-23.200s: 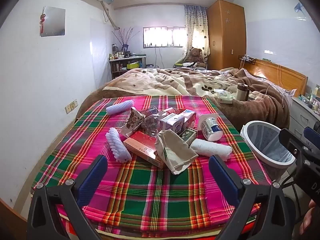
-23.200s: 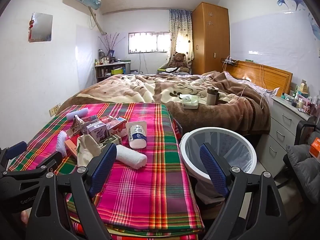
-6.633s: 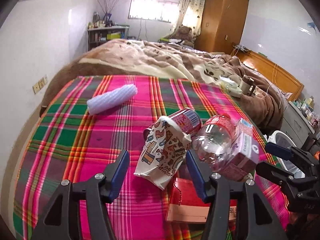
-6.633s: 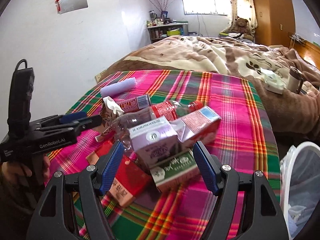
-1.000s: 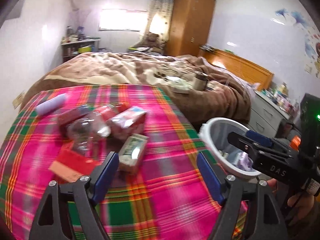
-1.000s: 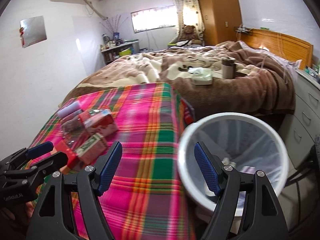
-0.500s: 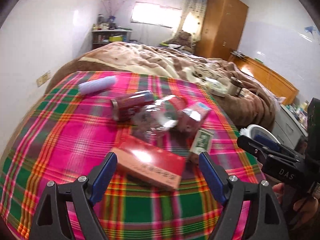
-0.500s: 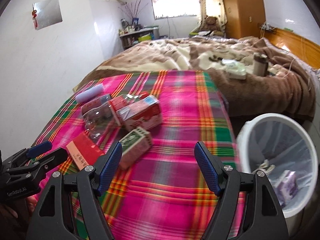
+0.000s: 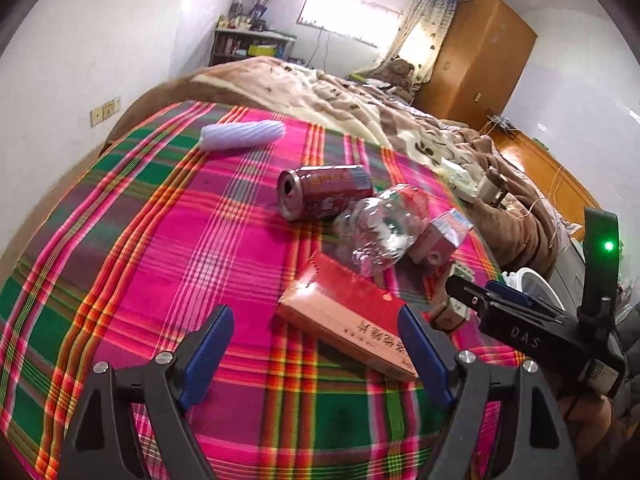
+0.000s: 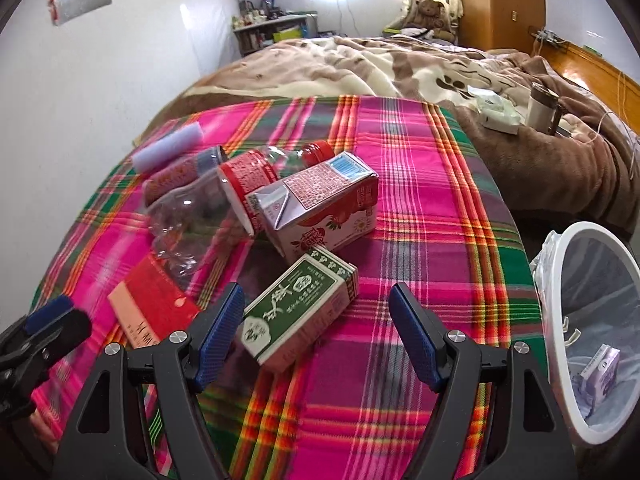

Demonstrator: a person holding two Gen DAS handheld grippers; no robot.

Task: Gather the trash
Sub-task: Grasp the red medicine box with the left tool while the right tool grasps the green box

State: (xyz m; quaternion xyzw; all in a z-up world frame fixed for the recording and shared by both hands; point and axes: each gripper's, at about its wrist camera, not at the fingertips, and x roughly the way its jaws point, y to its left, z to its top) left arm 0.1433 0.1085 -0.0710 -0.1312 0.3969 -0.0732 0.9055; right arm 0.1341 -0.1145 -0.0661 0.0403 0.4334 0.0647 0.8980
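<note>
Trash lies on the plaid cloth (image 9: 140, 264): a red can (image 9: 324, 196), a crushed clear bottle (image 9: 380, 232), a red carton (image 10: 324, 212), a green carton (image 10: 304, 312), a flat red box (image 9: 348, 316) and a pale foam roll (image 9: 242, 136). My left gripper (image 9: 316, 354) is open, with the near edge of the red box just ahead between its fingers, untouched. My right gripper (image 10: 316, 336) is open too, and the green carton lies between its fingers, close to the left one. The white bin (image 10: 588, 227) stands to the right.
A purple carton (image 10: 600, 368) lies inside the lined bin. Beyond the cloth, a brown blanket (image 10: 400, 60) bears a steel mug (image 10: 542, 110) and a small box. A wardrobe (image 9: 476, 60) and a shelf (image 9: 248, 44) stand at the far wall. The left gripper (image 10: 56, 322) shows low at left.
Both grippers swung left, away from the bin, and came down close to the trash pile. Both stayed open with nothing held.
</note>
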